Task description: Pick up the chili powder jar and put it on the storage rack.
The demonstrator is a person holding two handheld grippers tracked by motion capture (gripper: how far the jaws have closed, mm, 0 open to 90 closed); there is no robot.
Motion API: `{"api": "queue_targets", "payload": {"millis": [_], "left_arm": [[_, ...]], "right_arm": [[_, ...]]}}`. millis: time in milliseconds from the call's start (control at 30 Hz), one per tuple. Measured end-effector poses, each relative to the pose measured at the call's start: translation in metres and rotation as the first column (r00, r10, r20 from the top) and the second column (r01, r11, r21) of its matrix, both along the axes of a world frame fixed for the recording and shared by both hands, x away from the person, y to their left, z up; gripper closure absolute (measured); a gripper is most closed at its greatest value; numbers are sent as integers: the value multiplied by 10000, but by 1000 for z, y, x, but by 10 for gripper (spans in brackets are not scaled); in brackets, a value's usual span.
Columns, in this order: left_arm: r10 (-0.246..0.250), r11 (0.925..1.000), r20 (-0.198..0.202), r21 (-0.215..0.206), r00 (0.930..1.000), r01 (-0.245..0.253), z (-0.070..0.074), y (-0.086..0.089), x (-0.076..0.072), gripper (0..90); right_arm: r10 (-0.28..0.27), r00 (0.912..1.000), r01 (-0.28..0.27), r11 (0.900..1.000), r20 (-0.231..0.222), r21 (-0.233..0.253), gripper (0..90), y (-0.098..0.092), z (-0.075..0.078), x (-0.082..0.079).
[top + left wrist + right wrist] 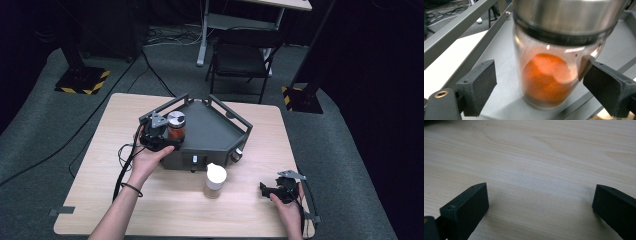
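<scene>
A glass jar (176, 122) with a silver lid and orange powder stands in the left part of a grey railed tray (215, 132). My left gripper (171, 141) is open around the jar (549, 75). In the left gripper view (537, 73) the left pad (482, 87) stands clear of the glass, while the right pad (599, 85) is at or touching it. A second jar (215, 181) with a white lid stands on the table in front of the tray. My right gripper (266, 190) is open and low over bare wood (541, 195) at the table's front right.
The wooden table (150, 205) has free room at the front left. Knobs sit on the tray's front wall (195, 160). A cable (122, 170) trails from the left gripper. Behind the table stands a black chair (242, 55).
</scene>
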State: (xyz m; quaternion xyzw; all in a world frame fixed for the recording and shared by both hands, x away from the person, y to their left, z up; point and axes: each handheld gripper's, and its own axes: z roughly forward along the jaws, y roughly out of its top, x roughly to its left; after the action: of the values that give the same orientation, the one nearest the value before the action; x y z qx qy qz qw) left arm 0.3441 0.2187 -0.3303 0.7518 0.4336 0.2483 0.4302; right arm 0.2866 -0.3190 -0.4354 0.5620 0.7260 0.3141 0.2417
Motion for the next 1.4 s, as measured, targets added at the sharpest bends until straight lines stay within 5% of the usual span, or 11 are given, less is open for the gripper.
{"api": "queue_targets", "payload": {"millis": [700, 1133, 1400], "left_arm": [[-73, 9999, 486, 103, 9988, 68, -18, 36, -35, 87], [80, 9999, 82, -114, 9999, -79, -40, 61, -44, 90], [224, 9992, -377, -316, 9990, -236, -66, 77, -50, 89]], "right_arm": [[5, 10000, -5, 10000, 8, -1, 0, 0, 0, 0], [12, 10000, -12, 10000, 9, 0, 0, 1, 0, 1], [11, 10000, -11, 10000, 10, 0, 0, 1, 0, 1]]}}
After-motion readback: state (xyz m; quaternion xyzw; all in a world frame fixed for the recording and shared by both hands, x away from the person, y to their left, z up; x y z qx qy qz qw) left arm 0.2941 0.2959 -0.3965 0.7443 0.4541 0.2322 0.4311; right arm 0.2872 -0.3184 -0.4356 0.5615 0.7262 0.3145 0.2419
